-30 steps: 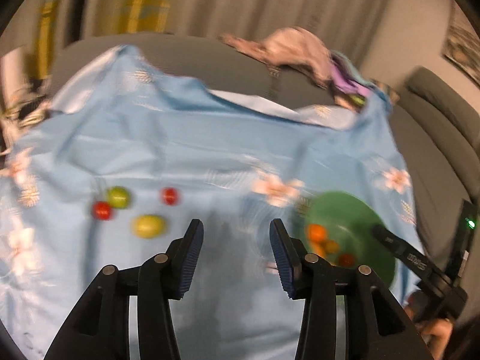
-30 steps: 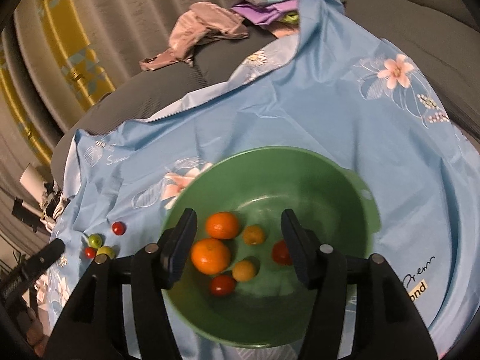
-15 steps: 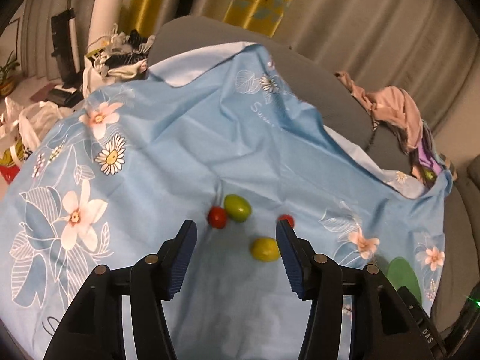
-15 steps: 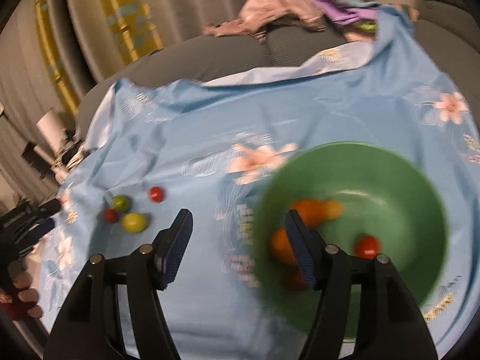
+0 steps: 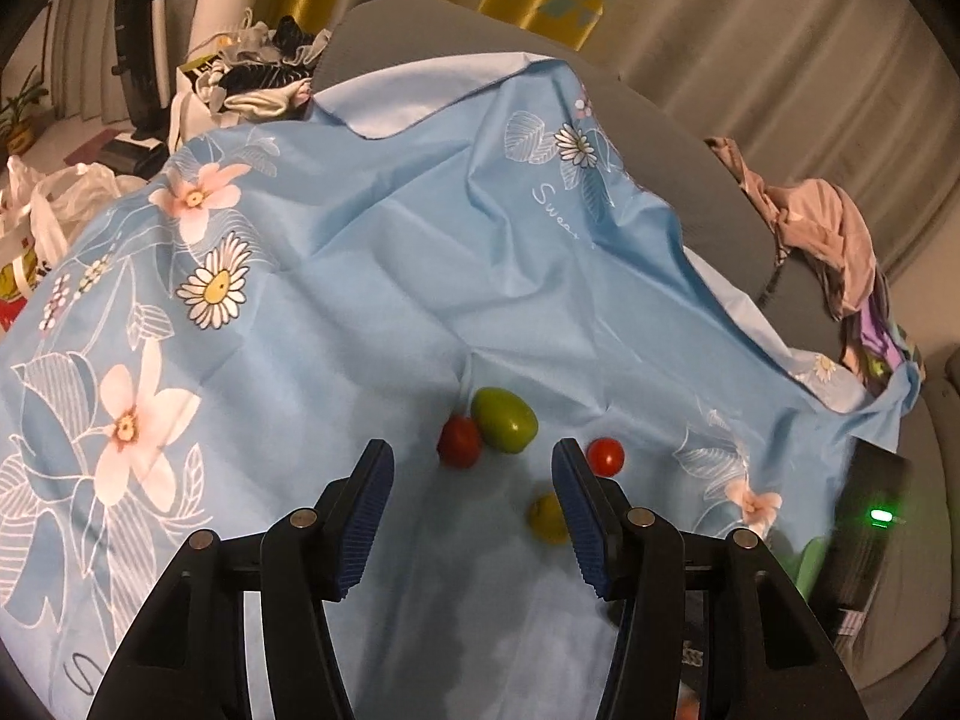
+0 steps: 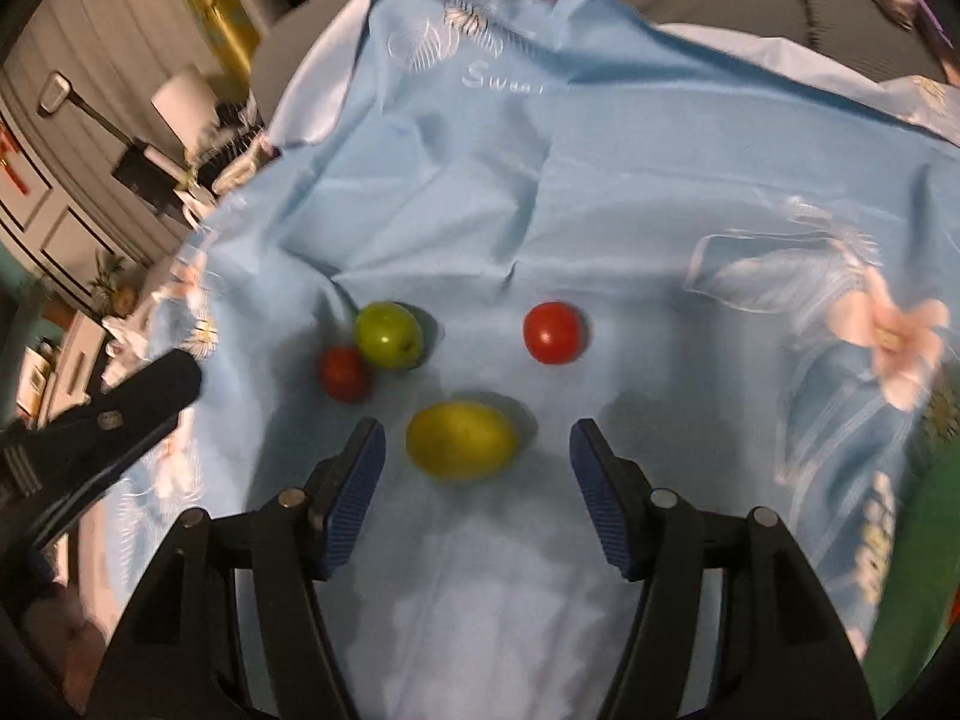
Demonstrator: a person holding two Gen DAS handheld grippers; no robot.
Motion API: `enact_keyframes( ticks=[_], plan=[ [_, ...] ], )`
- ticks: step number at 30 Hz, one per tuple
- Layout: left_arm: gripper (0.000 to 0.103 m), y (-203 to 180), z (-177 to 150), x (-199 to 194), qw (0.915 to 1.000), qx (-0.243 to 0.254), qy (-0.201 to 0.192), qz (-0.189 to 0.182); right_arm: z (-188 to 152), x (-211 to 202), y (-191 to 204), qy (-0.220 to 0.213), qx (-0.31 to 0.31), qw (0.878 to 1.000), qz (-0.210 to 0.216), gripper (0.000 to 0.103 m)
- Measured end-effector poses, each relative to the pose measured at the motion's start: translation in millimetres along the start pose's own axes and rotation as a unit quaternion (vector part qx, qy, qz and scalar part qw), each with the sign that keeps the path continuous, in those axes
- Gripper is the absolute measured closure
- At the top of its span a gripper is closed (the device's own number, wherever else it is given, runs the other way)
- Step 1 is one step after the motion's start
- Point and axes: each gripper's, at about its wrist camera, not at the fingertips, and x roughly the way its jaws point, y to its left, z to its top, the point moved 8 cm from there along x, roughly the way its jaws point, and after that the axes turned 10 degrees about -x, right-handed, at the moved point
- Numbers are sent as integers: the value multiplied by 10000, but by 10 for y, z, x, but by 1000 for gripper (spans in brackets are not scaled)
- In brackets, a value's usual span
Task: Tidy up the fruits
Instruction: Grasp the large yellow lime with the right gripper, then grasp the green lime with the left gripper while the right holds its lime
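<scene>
Several loose fruits lie on the blue flowered cloth [image 5: 372,276]: a green fruit [image 5: 504,427] touching a small red tomato [image 5: 459,450], a second red tomato [image 5: 605,457], and a yellow fruit [image 5: 543,519] partly behind one finger. My left gripper [image 5: 471,474] hovers open just short of the green fruit and first tomato. In the right wrist view the yellow fruit [image 6: 462,439] sits in the gap of my open right gripper [image 6: 477,441], pads clear of it. Beyond are the green fruit [image 6: 387,335] and both tomatoes [image 6: 345,372] [image 6: 552,333].
The green bowl [image 6: 924,570] shows only as a sliver at the right edge. A finger of the left gripper [image 6: 144,390] reaches in from the left in the right wrist view. Crumpled clothes [image 5: 828,240] lie on the grey sofa back. Bags and clutter [image 5: 252,84] stand beyond the cloth's far left.
Both grippers swung away from the green bowl over to the loose fruits and came lower. The yellow fruit now lies between the right fingers. The left jaws stand wider.
</scene>
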Motion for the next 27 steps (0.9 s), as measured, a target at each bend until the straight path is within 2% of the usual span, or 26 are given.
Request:
enact_keyframes(
  ticks=[3, 5, 6, 7, 10, 13, 16, 20, 27],
  plan=[
    [49, -72, 54, 100, 9999, 10, 79, -64, 7, 148, 50, 109, -81, 9999, 64, 39],
    [49, -136, 124, 186, 9999, 21, 144, -88, -12, 206, 59, 191, -223, 9996, -38, 41],
    [49, -167, 157, 215, 9998, 48, 150, -78, -35, 241, 61, 247, -337, 9990, -186, 46],
    [49, -212, 205, 247, 9998, 124, 119, -68, -46, 257, 56, 267, -433, 9984, -266, 56],
    [49, -274, 201, 349, 9991, 306, 200, -222, -41, 202, -20, 264, -464, 9981, -322, 56],
    [49, -238, 128, 524, 9987, 232, 446, -44, -40, 105, -166, 227, -221, 9993, -198, 56],
    [49, -266, 34, 677, 9973, 397, 600, 134, -53, -91, -315, 65, 76, 9998, -152, 56],
    [49, -272, -29, 812, 9951, 644, 619, 428, -174, -397, -426, -220, 430, 9988, 61, 56],
    [50, -322, -72, 878, 9928, 920, 445, 624, -210, -667, -585, -478, 586, 9971, -85, 56]
  ],
)
